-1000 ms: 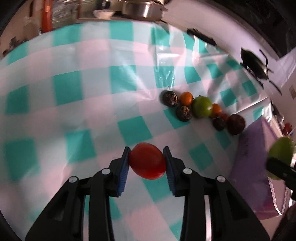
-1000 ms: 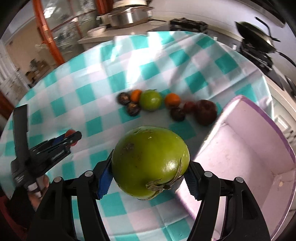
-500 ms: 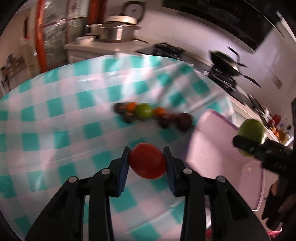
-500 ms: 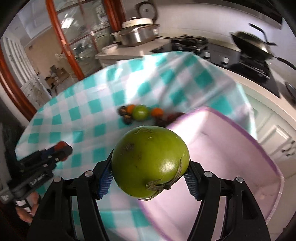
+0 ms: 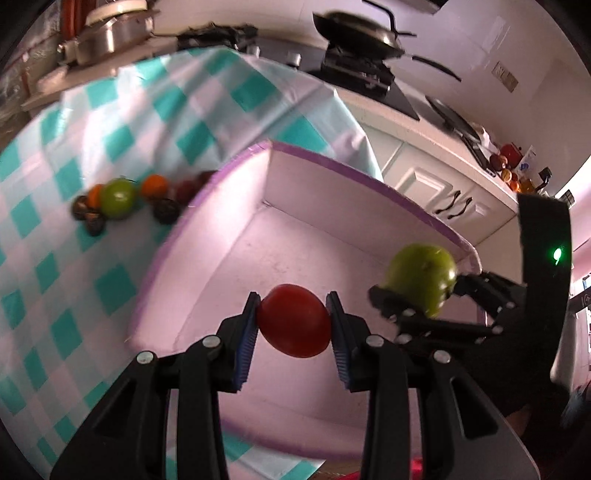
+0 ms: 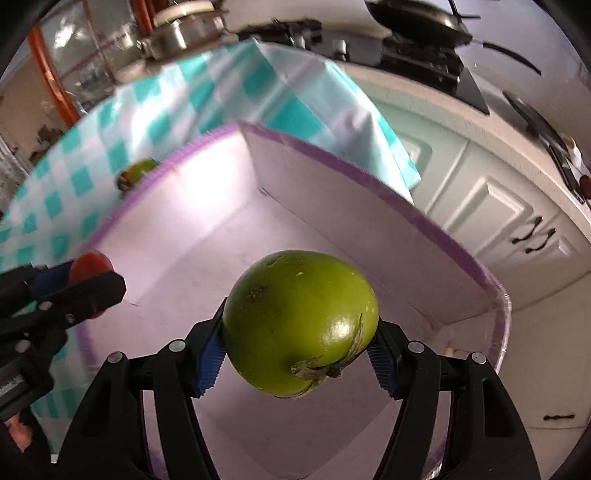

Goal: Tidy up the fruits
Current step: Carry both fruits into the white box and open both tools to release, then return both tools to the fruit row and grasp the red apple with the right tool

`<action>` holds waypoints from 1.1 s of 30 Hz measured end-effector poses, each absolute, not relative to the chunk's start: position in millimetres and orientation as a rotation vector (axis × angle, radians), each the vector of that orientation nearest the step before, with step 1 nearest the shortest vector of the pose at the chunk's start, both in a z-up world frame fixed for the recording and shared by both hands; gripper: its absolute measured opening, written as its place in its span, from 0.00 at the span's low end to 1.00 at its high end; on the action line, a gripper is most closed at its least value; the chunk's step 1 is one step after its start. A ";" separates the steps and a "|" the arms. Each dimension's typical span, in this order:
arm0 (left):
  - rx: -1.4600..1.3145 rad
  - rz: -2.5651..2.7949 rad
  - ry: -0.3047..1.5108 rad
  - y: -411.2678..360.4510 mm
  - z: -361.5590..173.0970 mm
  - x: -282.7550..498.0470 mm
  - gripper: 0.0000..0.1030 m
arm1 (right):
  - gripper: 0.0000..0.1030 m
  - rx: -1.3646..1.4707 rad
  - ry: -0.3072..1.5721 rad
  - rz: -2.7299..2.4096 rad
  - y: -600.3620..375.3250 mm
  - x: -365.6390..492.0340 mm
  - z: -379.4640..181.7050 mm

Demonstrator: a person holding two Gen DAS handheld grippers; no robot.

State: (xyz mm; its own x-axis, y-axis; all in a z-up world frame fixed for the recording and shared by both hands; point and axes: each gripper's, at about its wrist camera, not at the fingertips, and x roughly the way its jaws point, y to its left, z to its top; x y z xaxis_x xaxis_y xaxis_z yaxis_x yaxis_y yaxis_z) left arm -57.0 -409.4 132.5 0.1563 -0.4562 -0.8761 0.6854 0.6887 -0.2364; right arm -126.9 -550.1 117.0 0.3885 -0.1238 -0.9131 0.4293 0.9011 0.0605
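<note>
My left gripper [image 5: 293,325] clamps the red tomato [image 5: 294,320] at lower centre, my right gripper [image 6: 300,330] the green fruit [image 6: 301,326]; both hang over the pink box [image 5: 354,192]. Next I lower, release.

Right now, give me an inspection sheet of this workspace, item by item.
Surface: table under a teal and white checked cloth.
Job's things: round red tomato-like fruit and large green fruit with a dry calyx, each held over the shallow white box with purple rim; nothing seen lying in the box.
Clutter: row of small green, orange and dark fruits on the cloth beside the box.
Grippers: left claw shut on the red fruit; right claw shut on the green fruit.
Cables: nothing seen.
Surroundings: kitchen counter, black frying pan, steel pot, white cabinets.
</note>
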 end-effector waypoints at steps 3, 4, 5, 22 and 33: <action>0.299 -0.809 1.204 -424.8 110.6 -42.7 0.36 | 0.64 0.355 1.178 -0.380 -557.0 -116.7 98.6; 0.327 -0.814 1.218 -428.9 104.1 -37.3 0.36 | 0.64 0.360 1.207 -0.386 -558.0 -112.6 92.1; 0.358 -0.815 1.221 -432.8 98.8 -34.2 0.36 | 0.64 0.357 1.224 -0.390 -557.8 -110.1 87.8; 0.594 -0.818 1.302 -453.4 45.1 -0.6 0.49 | 0.64 0.375 1.457 -0.473 -566.8 -95.4 22.9; 0.659 -0.762 1.245 -434.5 60.1 16.4 0.68 | 0.81 0.338 1.477 -0.507 -573.2 -94.8 23.7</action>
